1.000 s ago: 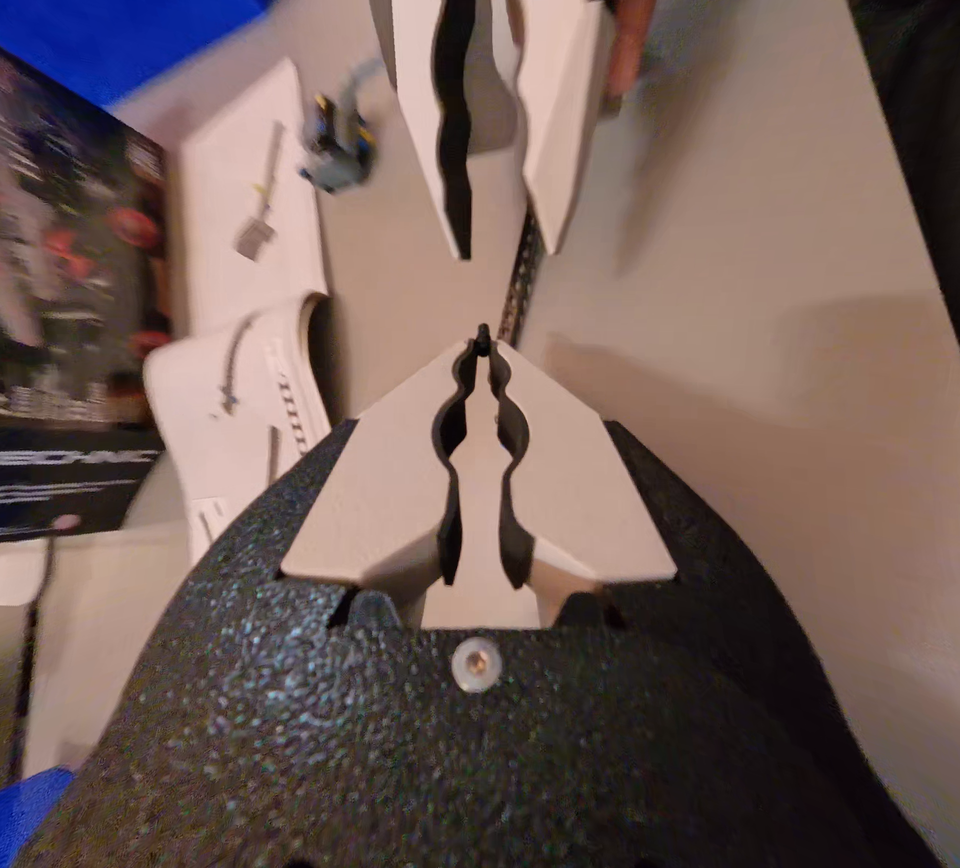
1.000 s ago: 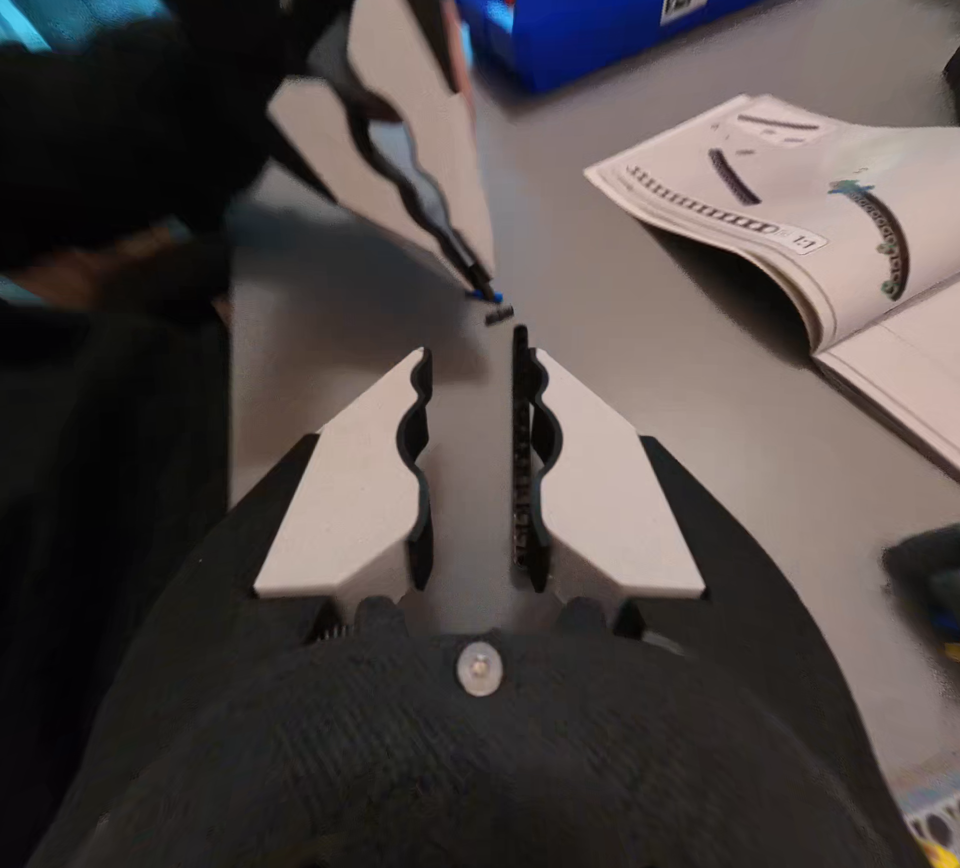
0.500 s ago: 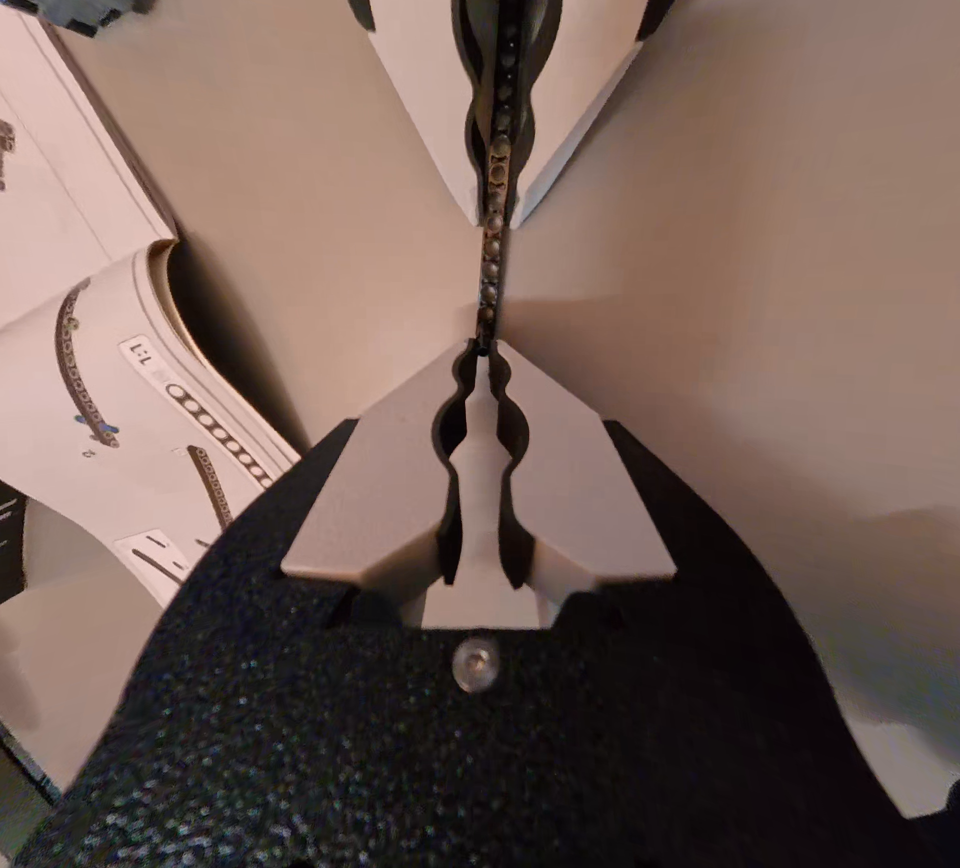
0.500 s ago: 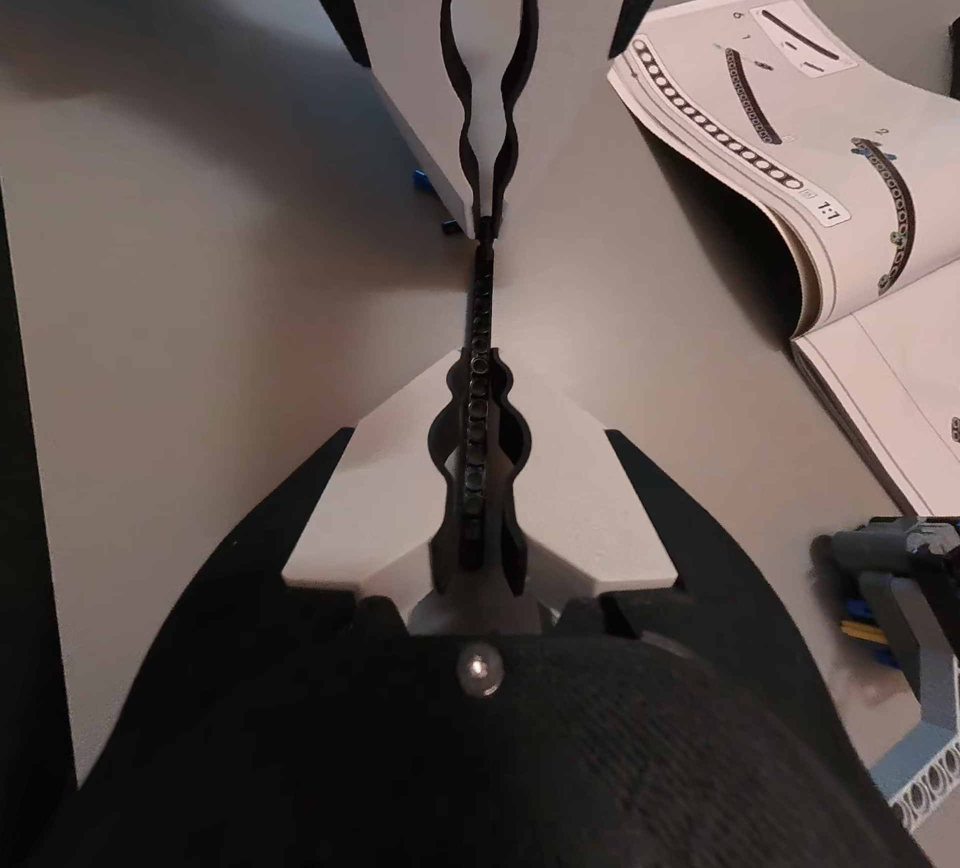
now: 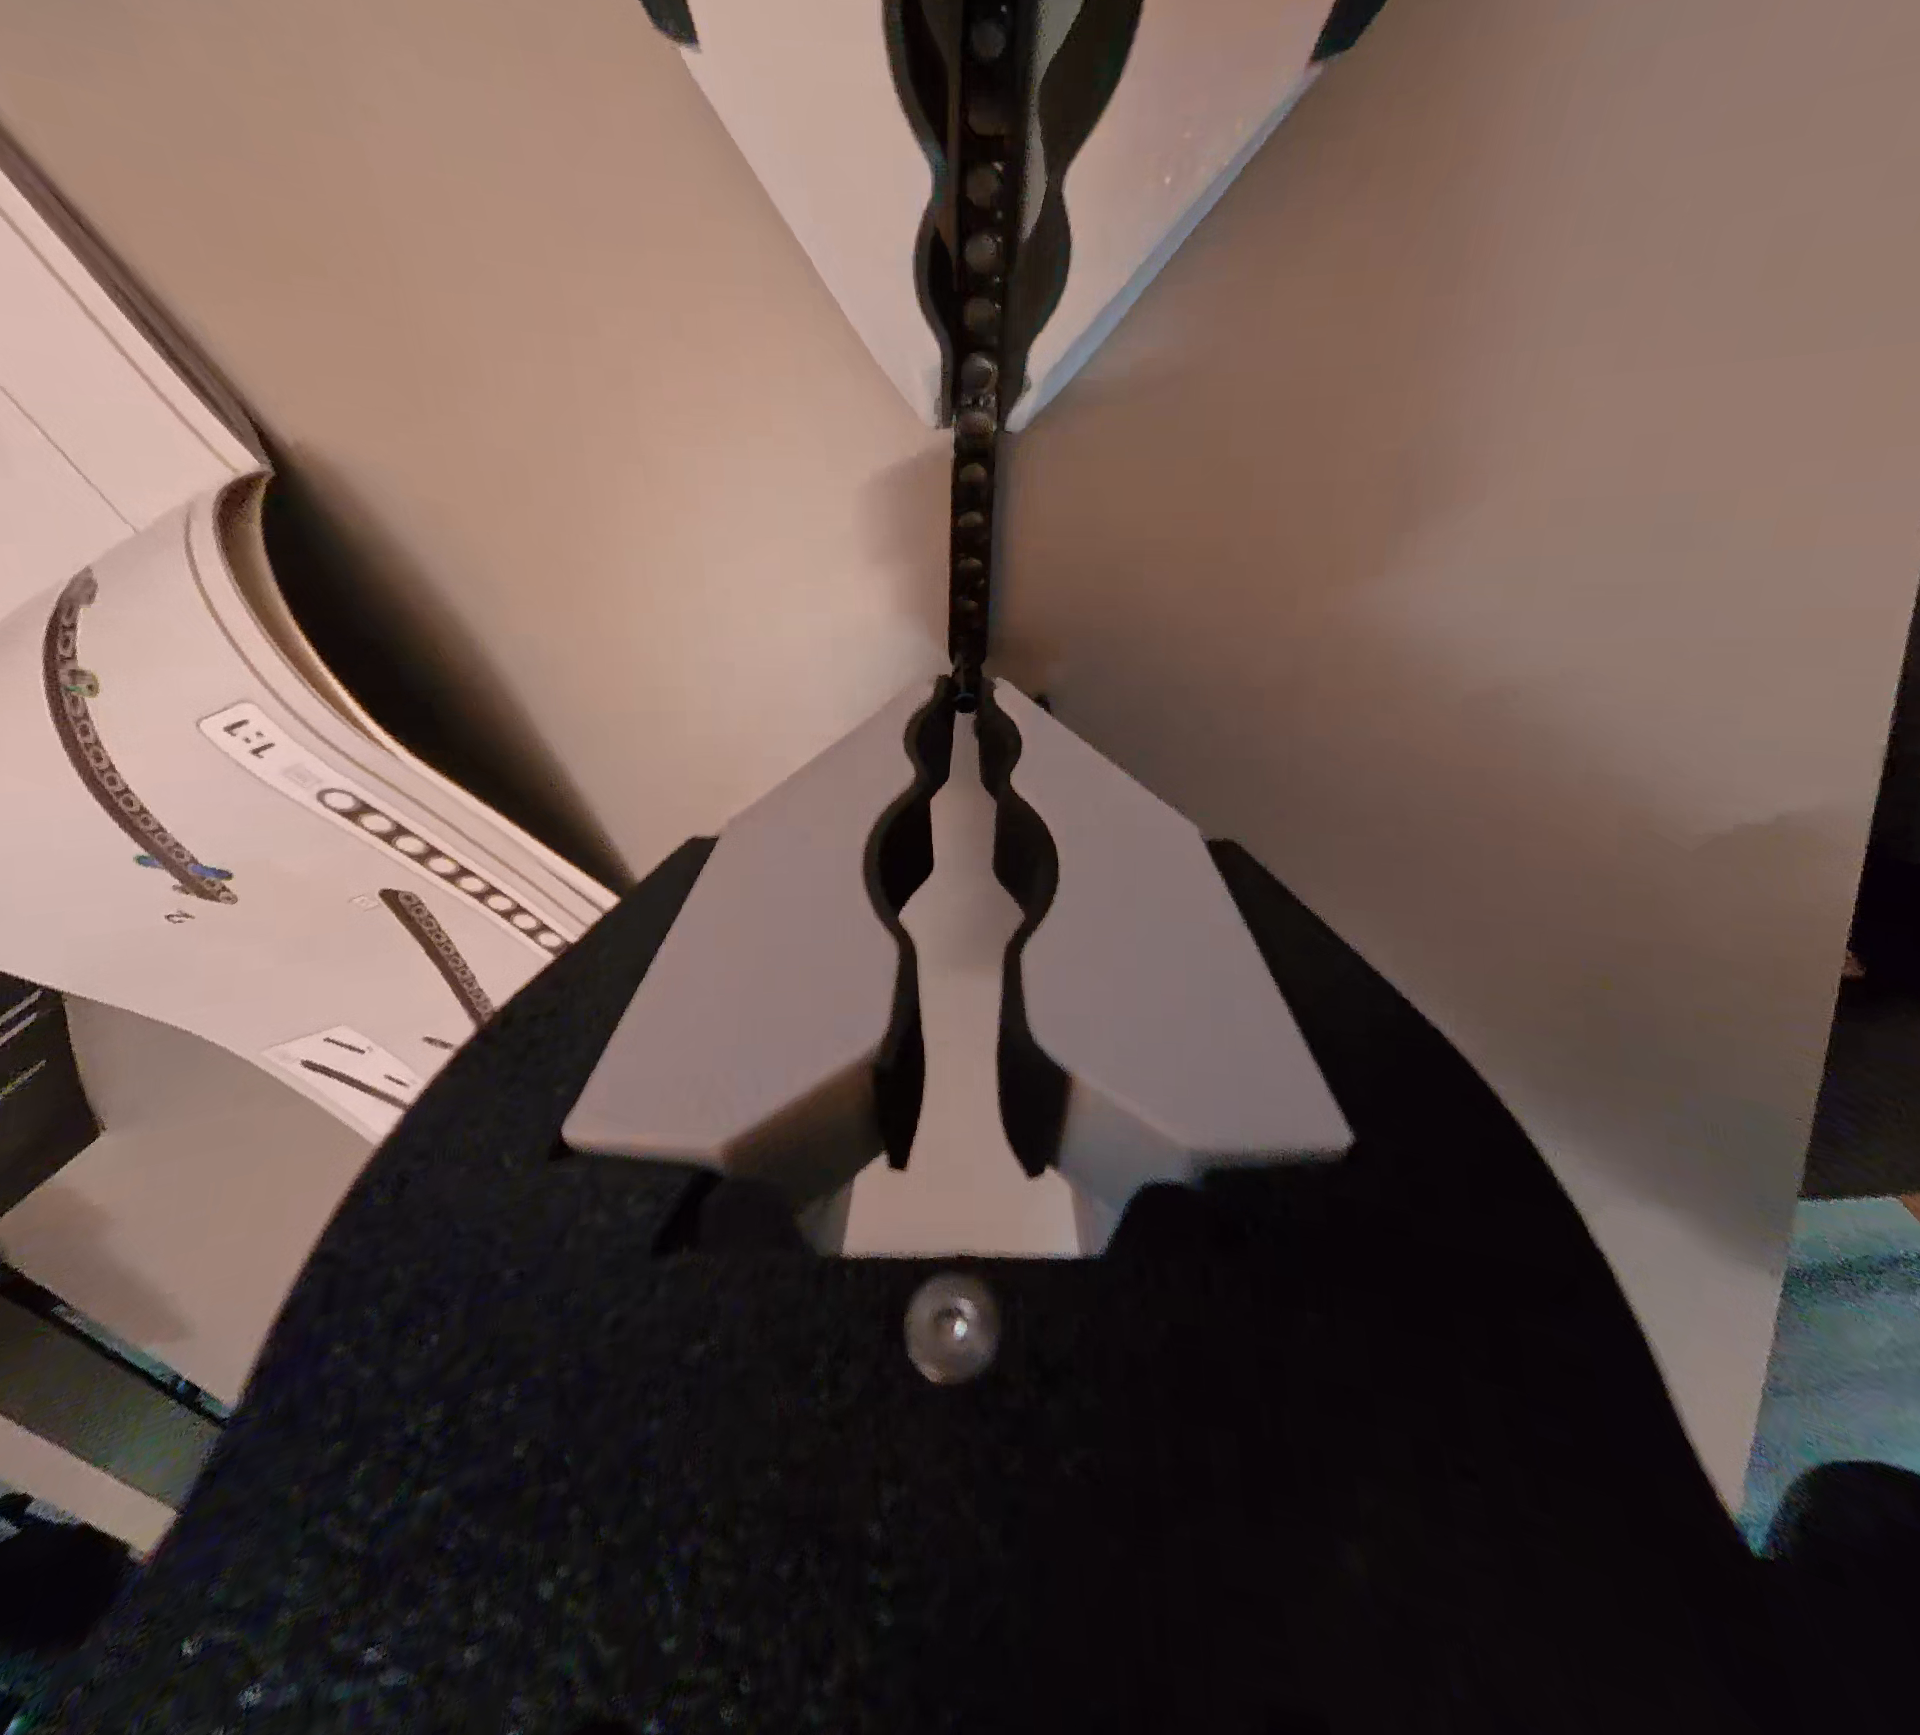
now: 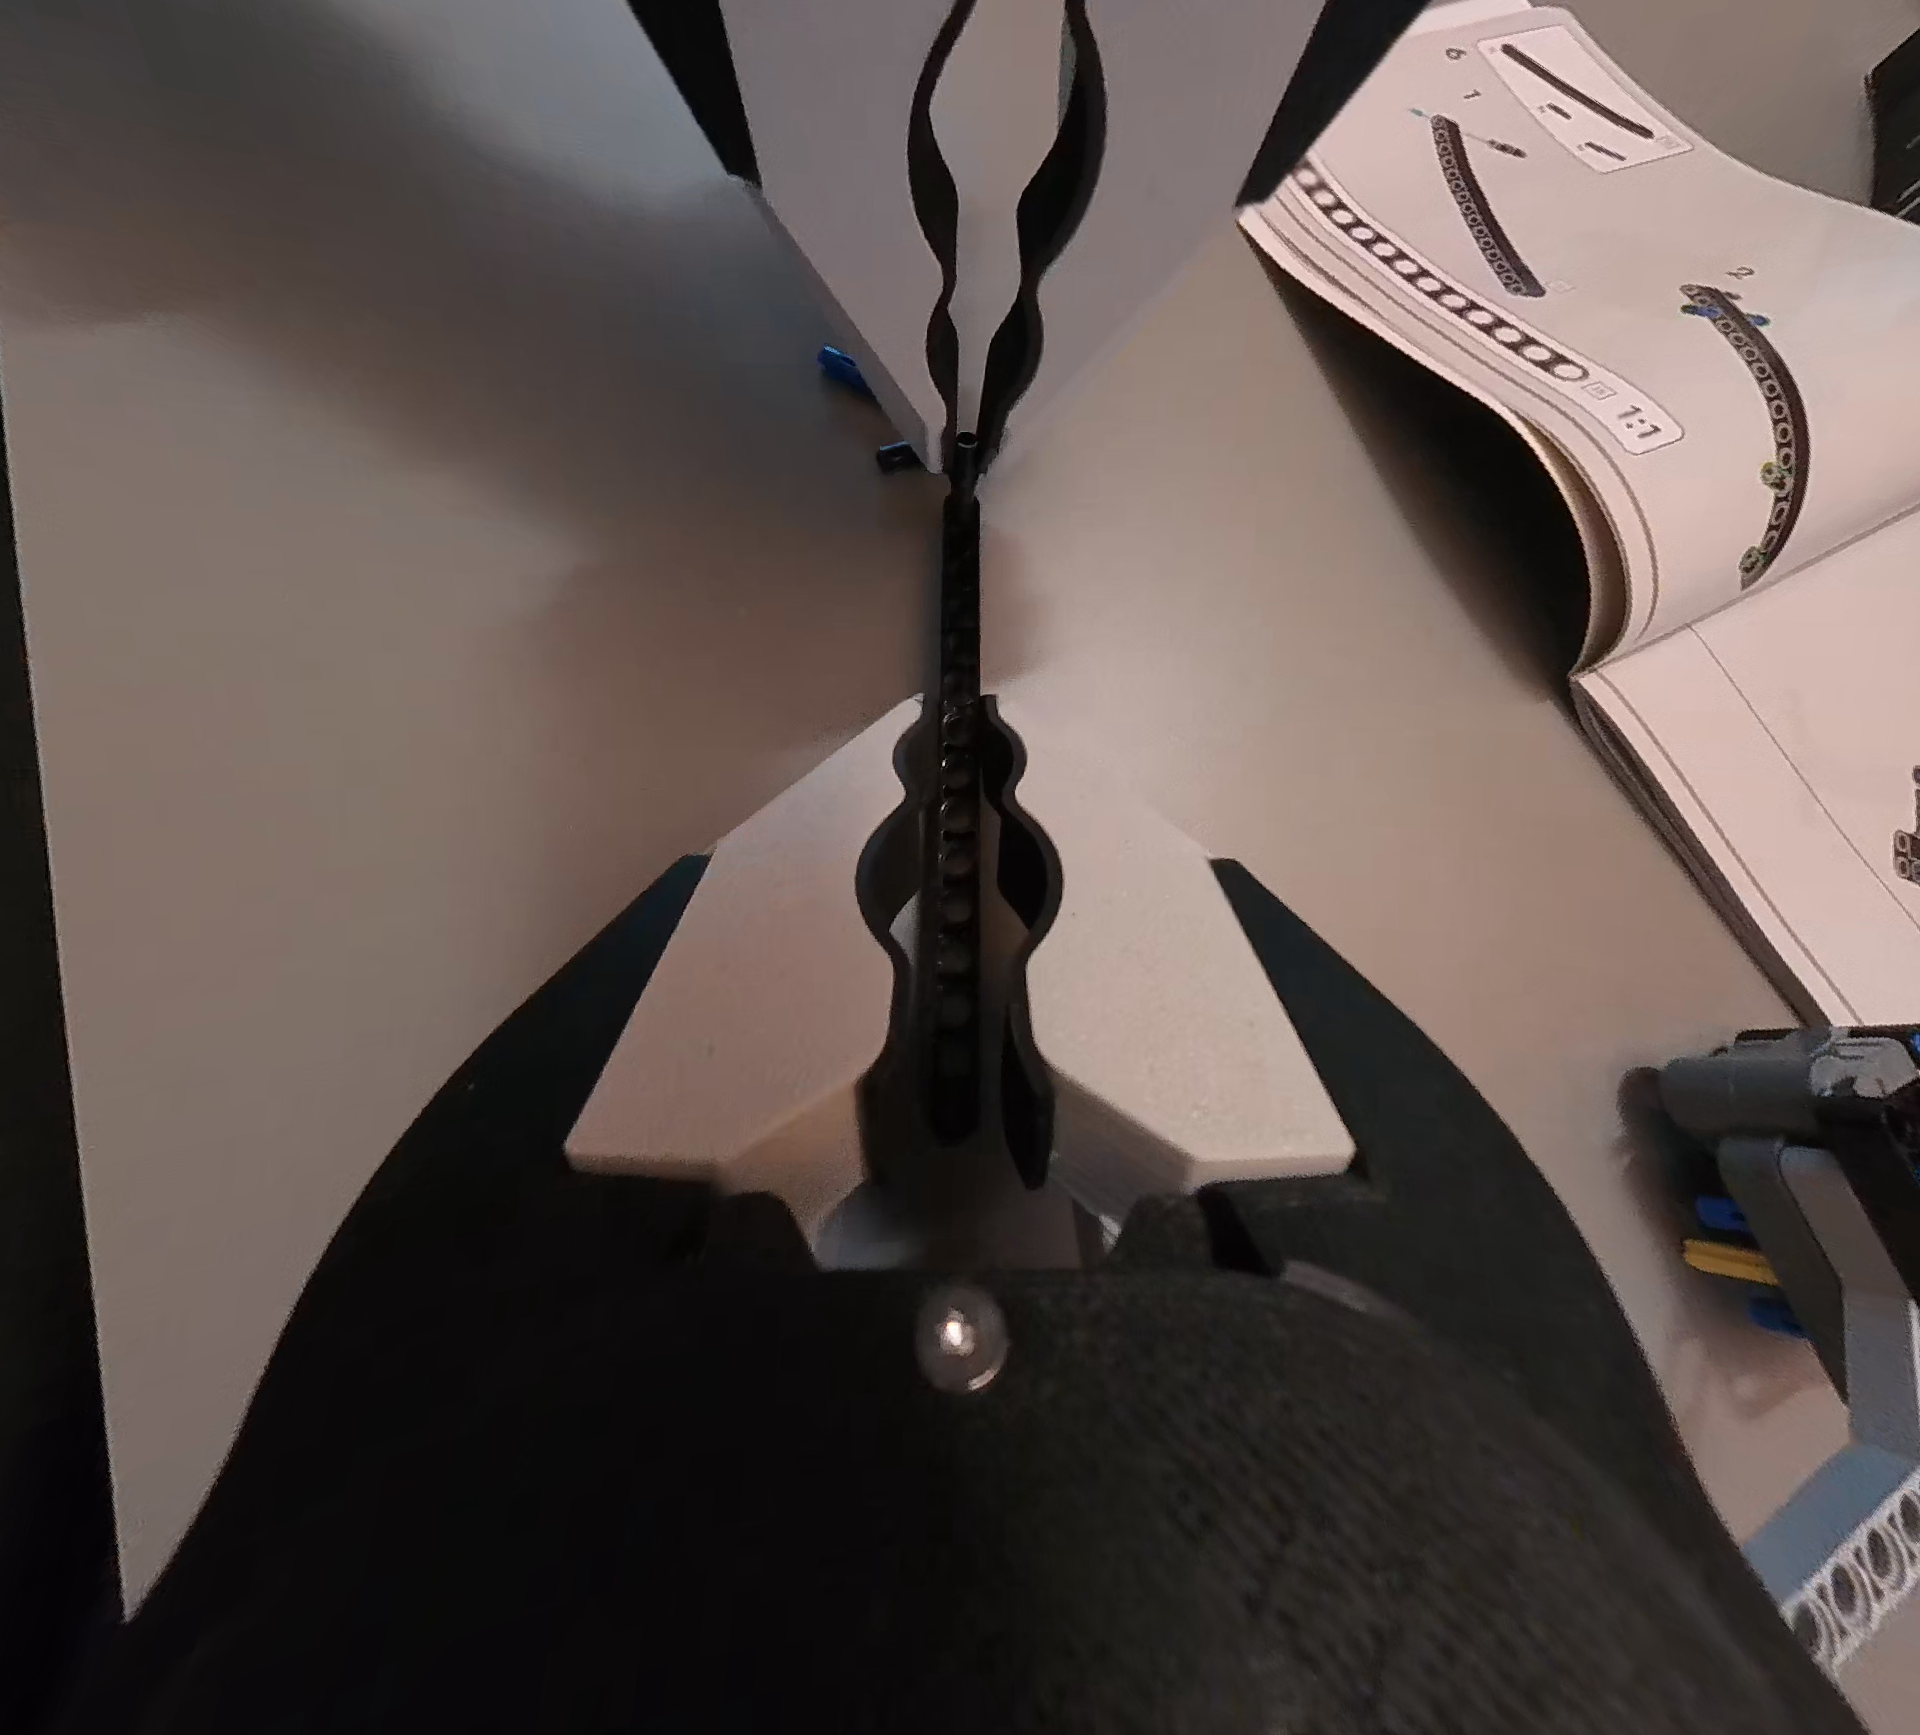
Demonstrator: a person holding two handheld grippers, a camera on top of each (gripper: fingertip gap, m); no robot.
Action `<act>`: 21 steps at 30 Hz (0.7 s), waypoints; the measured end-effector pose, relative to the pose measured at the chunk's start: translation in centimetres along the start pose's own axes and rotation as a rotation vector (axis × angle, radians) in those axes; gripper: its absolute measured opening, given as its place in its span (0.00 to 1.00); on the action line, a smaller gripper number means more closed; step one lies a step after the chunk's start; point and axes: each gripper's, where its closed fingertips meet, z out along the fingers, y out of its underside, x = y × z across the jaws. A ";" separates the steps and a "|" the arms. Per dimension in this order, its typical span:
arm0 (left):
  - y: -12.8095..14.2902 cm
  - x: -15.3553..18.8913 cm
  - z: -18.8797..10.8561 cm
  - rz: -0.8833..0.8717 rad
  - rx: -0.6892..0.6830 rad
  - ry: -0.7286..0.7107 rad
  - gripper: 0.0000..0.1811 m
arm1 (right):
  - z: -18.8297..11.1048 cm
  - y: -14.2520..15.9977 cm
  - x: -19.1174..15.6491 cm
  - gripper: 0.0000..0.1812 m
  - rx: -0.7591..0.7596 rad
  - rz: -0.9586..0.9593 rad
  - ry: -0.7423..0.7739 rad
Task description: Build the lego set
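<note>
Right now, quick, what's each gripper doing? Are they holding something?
Left gripper: jaws closed, pinching a small black pin at the tips, right at the beam's end.
Right gripper: jaws closed on the long black beam.

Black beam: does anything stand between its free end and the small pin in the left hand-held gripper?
Nothing visible does. The black pin, pinched at the tips of the left hand-held gripper, appears to meet the black beam at its free end.
</note>
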 end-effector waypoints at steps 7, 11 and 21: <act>-0.2 0.1 0.1 -0.058 -0.003 0.035 0.01 | -0.9 0.3 0.0 0.05 0.017 -0.041 0.026; -0.1 0.1 0.1 -0.091 -0.027 0.043 0.01 | -4.4 0.6 1.1 0.09 0.059 0.002 0.141; 0.5 0.5 0.5 -0.190 -0.168 0.103 0.01 | -3.4 2.7 0.1 0.04 -0.044 -0.039 0.193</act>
